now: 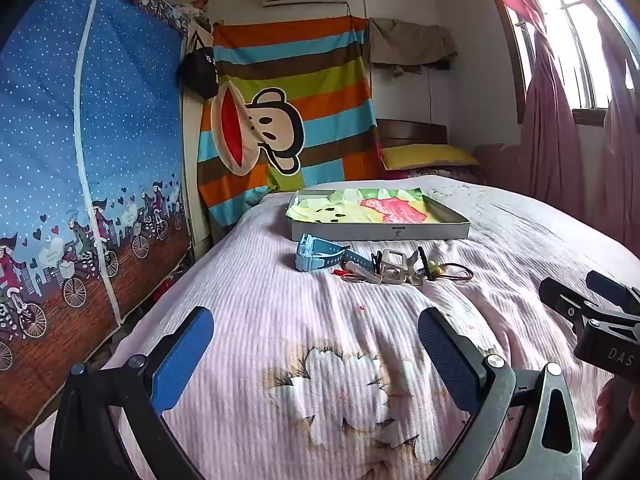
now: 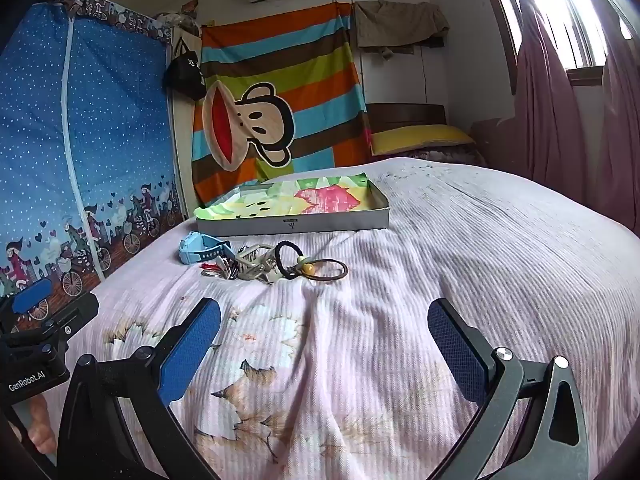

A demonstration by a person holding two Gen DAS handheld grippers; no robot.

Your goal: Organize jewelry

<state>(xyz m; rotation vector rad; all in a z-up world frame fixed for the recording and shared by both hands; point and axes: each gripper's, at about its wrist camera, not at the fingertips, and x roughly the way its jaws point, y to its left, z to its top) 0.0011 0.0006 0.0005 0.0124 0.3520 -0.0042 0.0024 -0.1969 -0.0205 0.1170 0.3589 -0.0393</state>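
Observation:
A small pile of accessories lies on the pink bedspread: a light blue watch (image 1: 316,257) (image 2: 200,250), a beige hair claw (image 1: 396,266) (image 2: 252,262), a black hair tie (image 2: 289,258) and a brown hair tie with a yellow bead (image 1: 452,271) (image 2: 324,270). Behind the pile sits a shallow grey box (image 1: 380,232) (image 2: 292,226) lined with colourful cloth. My left gripper (image 1: 316,344) and my right gripper (image 2: 324,340) both hover open and empty over the bed, short of the pile. Each gripper shows at the edge of the other's view.
A blue fabric wardrobe (image 1: 80,160) stands along the bed's left side. A striped cartoon cloth (image 1: 288,112) hangs behind the bed. Yellow pillow (image 1: 428,157) lies at the headboard, and pink curtains (image 1: 560,128) cover the window on the right.

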